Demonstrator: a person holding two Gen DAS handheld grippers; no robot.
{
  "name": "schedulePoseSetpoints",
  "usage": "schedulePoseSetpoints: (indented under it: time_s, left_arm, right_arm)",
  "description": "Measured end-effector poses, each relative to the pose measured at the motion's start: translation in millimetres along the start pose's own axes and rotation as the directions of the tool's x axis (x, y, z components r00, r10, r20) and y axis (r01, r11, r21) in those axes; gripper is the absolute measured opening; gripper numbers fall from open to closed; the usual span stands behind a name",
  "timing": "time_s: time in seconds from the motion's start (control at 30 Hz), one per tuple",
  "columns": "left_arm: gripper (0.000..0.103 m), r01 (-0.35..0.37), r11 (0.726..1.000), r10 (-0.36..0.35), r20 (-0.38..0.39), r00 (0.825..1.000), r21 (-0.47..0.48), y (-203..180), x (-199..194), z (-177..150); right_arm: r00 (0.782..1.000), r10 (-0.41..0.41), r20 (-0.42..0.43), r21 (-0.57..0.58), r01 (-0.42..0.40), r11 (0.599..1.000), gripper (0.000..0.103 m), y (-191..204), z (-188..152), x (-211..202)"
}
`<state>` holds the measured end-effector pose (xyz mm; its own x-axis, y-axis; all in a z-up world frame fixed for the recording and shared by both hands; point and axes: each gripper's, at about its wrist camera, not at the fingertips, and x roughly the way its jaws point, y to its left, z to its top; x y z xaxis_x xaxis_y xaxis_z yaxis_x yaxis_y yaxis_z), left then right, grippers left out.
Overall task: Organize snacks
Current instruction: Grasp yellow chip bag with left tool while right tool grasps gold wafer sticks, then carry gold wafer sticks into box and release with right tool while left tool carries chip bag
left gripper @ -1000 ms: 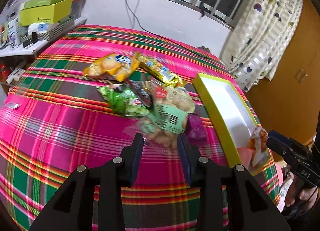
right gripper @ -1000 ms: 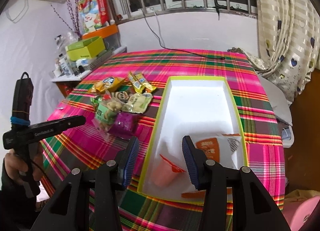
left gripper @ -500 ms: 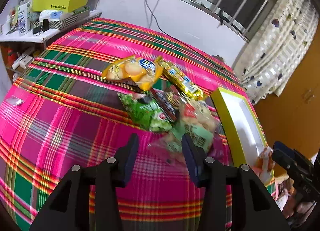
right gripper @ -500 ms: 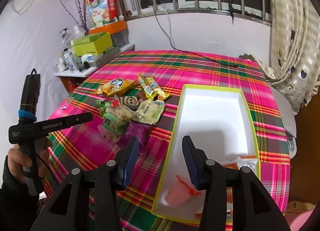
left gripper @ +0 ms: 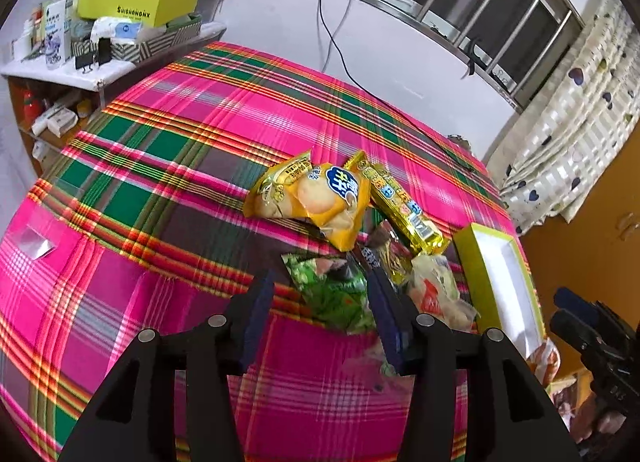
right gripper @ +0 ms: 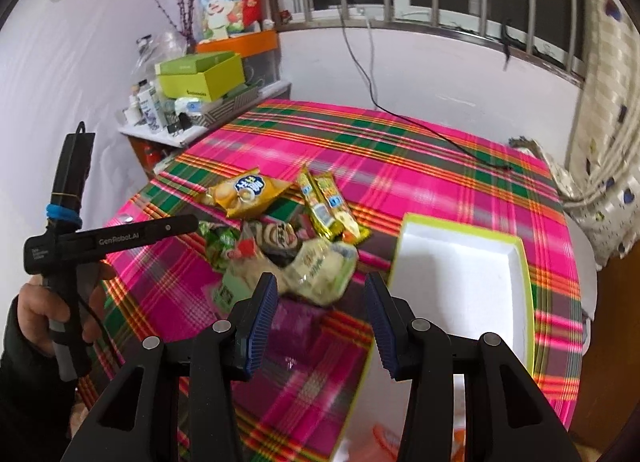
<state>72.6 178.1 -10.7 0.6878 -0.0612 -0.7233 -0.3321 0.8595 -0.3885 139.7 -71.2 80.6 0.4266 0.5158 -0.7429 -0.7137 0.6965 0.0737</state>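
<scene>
Both grippers hover over snack pile on plaid tablecloth (left gripper: pixel 168 166); nothing held.
Left gripper (left gripper: pixel 320 302) jaws opening, green packet (left gripper: pixel 336 294) lying between them, unpinched; right gripper (right gripper: pixel 320 314) spread above purple packet (right gripper: pixel 292 322) (blurred); yellow bun bag (left gripper: pixel 316 198) and gold bars (left gripper: pixel 400 206) behind; white tray (right gripper: pixel 460 274) just right of pile.
</scene>
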Motion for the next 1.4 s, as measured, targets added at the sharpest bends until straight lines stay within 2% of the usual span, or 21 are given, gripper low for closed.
schedulePoseSetpoints:
  time_s: [0.17,0.3,0.57,0.67,0.77,0.83,0.87,0.93,1.03,1.13,1.2,1.3,1.4]
  left_arm:
    - [0.05,0.025,1.0,-0.025,0.004,1.0,-0.004,0,2,3]
    - [0.05,0.037,0.999,-0.037,0.001,0.999,-0.007,3,4,10]
    - [0.05,0.09,0.994,-0.092,-0.031,0.995,-0.067,13,21,26]
    - [0.05,0.081,0.994,-0.085,-0.047,0.995,-0.069,16,28,28]
    - [0.051,0.044,0.998,-0.045,-0.012,0.999,-0.036,19,23,35]
    - [0.06,0.027,1.0,-0.027,0.019,0.999,-0.015,22,19,43]
    - [0.061,0.026,1.0,-0.026,0.032,0.999,0.009,22,19,48]
    - [0.062,0.005,0.999,-0.007,0.038,0.999,0.053,21,24,57]
    - [0.062,0.003,0.992,-0.005,0.015,1.0,0.13,14,39,65]
    - [0.063,0.003,0.972,-0.004,0.006,1.0,0.236,-2,51,64]
    - [0.064,-0.018,0.943,0.018,0.003,1.0,0.332,-15,60,58]
    - [0.064,-0.02,0.924,0.029,-0.018,0.999,0.381,-21,71,54]
    - [0.064,-0.029,0.918,0.046,-0.035,0.998,0.395,-21,80,55]
  right_arm:
    - [0.999,0.005,-0.032,-0.078,-0.008,0.997,0.044,11,28,25]
    - [0.996,-0.006,-0.09,-0.137,-0.006,0.991,0.044,16,51,63]
    - [0.973,-0.005,-0.231,-0.147,-0.03,0.989,0.043,12,64,143]
    - [0.965,-0.005,-0.261,-0.142,-0.033,0.989,0.042,11,67,163]
    - [0.96,-0.003,-0.279,-0.144,-0.039,0.989,0.041,11,67,174]
    - [0.96,-0.002,-0.281,-0.142,-0.039,0.989,0.041,11,68,179]
    - [0.959,0.001,-0.282,-0.14,-0.042,0.989,0.04,11,68,181]
    - [0.959,-0.004,-0.283,-0.141,-0.038,0.989,0.037,11,69,184]
    - [0.956,-0.005,-0.293,-0.134,-0.036,0.99,0.027,8,69,189]
    - [0.95,0.007,-0.313,-0.128,-0.049,0.991,0.023,6,67,193]
    - [0.946,0.01,-0.323,-0.125,-0.053,0.991,0.023,6,65,198]
    - [0.946,0.022,-0.323,-0.106,-0.06,0.993,0.023,4,64,198]
    - [0.949,0.01,-0.316,-0.115,-0.048,0.992,0.02,5,65,196]
